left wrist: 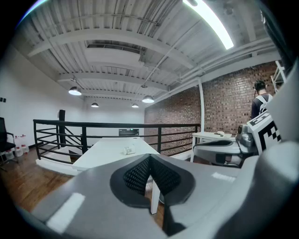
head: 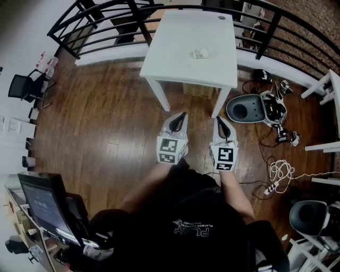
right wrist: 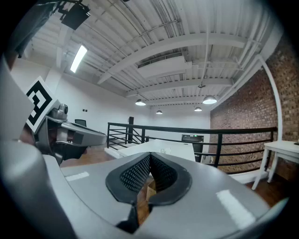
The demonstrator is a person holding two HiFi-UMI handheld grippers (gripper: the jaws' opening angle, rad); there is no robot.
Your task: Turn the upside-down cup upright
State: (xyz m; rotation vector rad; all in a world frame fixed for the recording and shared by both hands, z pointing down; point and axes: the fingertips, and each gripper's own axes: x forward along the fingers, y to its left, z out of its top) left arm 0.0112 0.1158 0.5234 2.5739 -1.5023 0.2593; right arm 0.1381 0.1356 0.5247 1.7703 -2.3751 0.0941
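A small pale cup (head: 201, 52) sits on the white table (head: 180, 32), toward its right side; it is too small to tell how it stands. Both grippers hover over the wooden floor, short of the table's near edge and apart from the cup. My left gripper (head: 183, 115) has its jaws together with nothing between them, and so does my right gripper (head: 218, 119). In the left gripper view the cup (left wrist: 128, 150) shows on the tabletop beyond the closed left gripper (left wrist: 149, 157). The right gripper view shows the closed right gripper (right wrist: 150, 156) and the cup (right wrist: 164, 151) as a faint speck.
A black railing (head: 106, 13) runs behind the table. A grey round machine (head: 245, 109) and loose cables (head: 279, 172) lie on the floor at right. More white tables (head: 326, 85) stand far right, a monitor (head: 42, 204) lower left. A person (left wrist: 259, 95) stands by the brick wall.
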